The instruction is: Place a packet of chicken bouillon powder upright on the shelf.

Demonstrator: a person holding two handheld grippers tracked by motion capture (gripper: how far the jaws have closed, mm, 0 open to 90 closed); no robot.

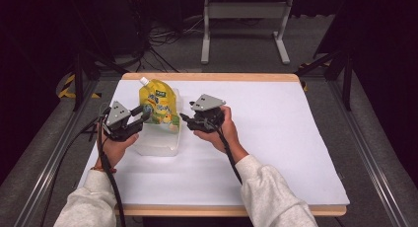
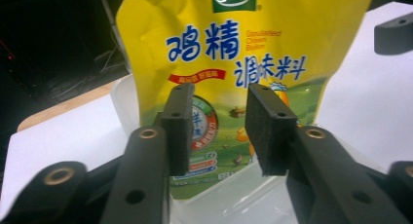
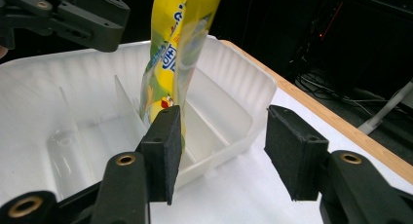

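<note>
1. Yellow pouch with a white spout stands upright in a clear plastic container, near the far-left corner of the white-covered table.
2. In the right gripper view, the container is a divided tray; the pouch stands in its middle section between two clear partitions, seen edge-on.
3. Left gripper is held at the pouch's left side, jaws pointing toward it. In the left gripper view, the left gripper has its jaws parted with a clear gap between the pads; the pouch face shows through the gap, behind the pads. The jaws are released and grasp nothing; whether the pads touch the pouch cannot be told.
4. Right gripper is held just right of the container, jaws pointing left toward it. In the right gripper view, the right gripper has its jaws spread wide, released, outside the container wall and holding nothing.
5. Both hands rest near the table's left half; the left hand is at the left edge.
</note>
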